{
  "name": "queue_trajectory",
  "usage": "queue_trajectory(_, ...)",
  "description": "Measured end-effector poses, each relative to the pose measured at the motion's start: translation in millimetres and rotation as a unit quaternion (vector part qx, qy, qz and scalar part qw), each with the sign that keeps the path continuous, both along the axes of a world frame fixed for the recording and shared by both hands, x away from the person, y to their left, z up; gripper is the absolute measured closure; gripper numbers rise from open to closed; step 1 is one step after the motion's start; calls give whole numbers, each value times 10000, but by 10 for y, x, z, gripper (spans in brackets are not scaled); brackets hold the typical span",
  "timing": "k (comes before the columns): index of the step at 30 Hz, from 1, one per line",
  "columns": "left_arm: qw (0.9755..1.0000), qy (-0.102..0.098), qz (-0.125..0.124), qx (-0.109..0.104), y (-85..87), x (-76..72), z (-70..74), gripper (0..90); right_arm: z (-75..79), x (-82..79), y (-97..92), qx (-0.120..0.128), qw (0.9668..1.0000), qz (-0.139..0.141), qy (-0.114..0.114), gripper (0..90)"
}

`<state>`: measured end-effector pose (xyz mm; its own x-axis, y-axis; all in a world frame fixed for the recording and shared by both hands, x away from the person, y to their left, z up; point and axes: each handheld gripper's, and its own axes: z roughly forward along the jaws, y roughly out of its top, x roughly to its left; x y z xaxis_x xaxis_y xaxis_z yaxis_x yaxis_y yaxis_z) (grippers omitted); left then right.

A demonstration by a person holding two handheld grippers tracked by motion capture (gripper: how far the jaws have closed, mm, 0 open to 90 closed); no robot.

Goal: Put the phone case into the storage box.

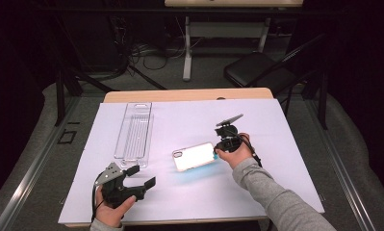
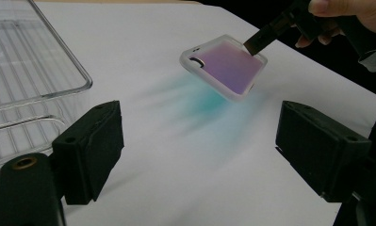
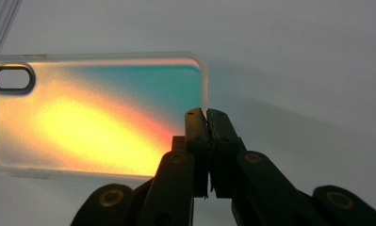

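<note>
case [image 1: 194, 156] held clear of the desk [image 1: 276, 125], its end wall pinched in the closed right hand-held gripper [image 3: 206, 113]. left hand-held gripper [image 2: 200, 150] open, empty, short of the case. tray [image 1: 133, 130] beyond. advise keeping the thin pinch firm and level in transit.

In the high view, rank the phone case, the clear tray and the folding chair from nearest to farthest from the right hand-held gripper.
From the right hand-held gripper:
1. Phone case: clamped by one end, just to its left.
2. Clear tray: farther left on the white table.
3. Folding chair: on the floor beyond the table.
</note>
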<state>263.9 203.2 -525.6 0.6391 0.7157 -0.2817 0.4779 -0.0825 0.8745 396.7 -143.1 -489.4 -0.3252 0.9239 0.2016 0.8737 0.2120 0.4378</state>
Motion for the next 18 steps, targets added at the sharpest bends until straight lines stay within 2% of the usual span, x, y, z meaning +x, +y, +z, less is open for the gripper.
queue_trajectory(4, 10000, 62, -21, -24, -42, 27, 6, 196, 30, -17, -15, -5, 10000, 15, -26, 885)
queue_trajectory(6, 9999, 106, -37, -29, -87, 61, 17, 212, 54, -27, -21, -61, 10000, 10, 35, 885)
queue_trajectory(11, 9995, 280, -33, -105, -154, 128, 19, 262, 67, -46, -35, -1, 10000, 47, -65, 885)
queue_trajectory(16, 9994, 301, -62, -181, -206, 185, 45, 337, 81, -59, -36, 17, 9999, 72, -102, 885)
queue_trajectory(18, 9993, 323, -73, -173, -223, 208, 61, 336, 90, -68, -36, 13, 9999, 89, -97, 885)
